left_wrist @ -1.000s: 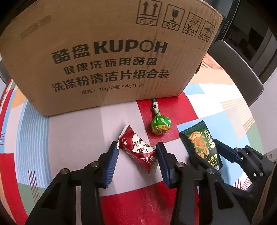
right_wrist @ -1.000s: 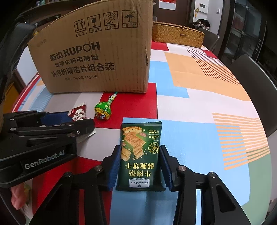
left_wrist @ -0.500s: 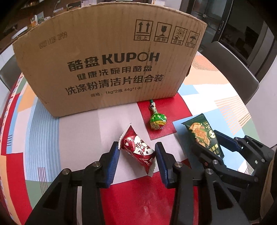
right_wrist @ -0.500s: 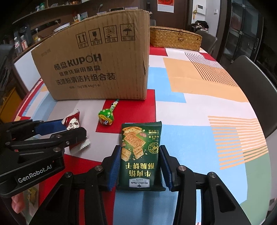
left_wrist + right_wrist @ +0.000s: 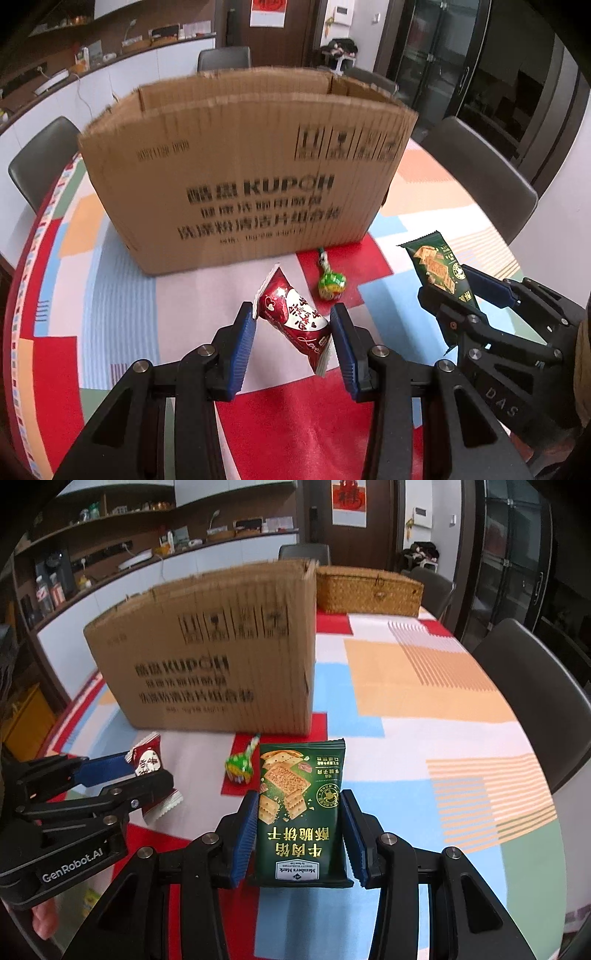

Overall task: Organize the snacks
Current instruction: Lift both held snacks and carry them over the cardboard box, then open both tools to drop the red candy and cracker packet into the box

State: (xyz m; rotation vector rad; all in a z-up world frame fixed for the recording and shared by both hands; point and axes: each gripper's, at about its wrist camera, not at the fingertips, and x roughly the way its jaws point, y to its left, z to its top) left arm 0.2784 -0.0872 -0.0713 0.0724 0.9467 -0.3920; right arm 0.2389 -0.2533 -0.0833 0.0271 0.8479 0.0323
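Note:
My left gripper (image 5: 293, 341) is shut on a red wrapped candy (image 5: 291, 319) and holds it above the table; both show in the right wrist view (image 5: 147, 762) at the left. My right gripper (image 5: 299, 836) is shut on a green cracker packet (image 5: 301, 812), lifted off the table; the packet also shows in the left wrist view (image 5: 436, 271) at the right. A green lollipop (image 5: 331, 282) lies on the table in front of the open cardboard box (image 5: 251, 177), also seen in the right wrist view (image 5: 207, 664).
A woven basket (image 5: 369, 590) stands behind the box on the colourful tablecloth (image 5: 424, 716). Dark chairs (image 5: 480, 177) ring the round table. A counter with clutter runs along the back wall.
Both grippers have risen with their snacks; the candy and the cracker packet have left the table. The box now looks lower and farther, and its open top shows.

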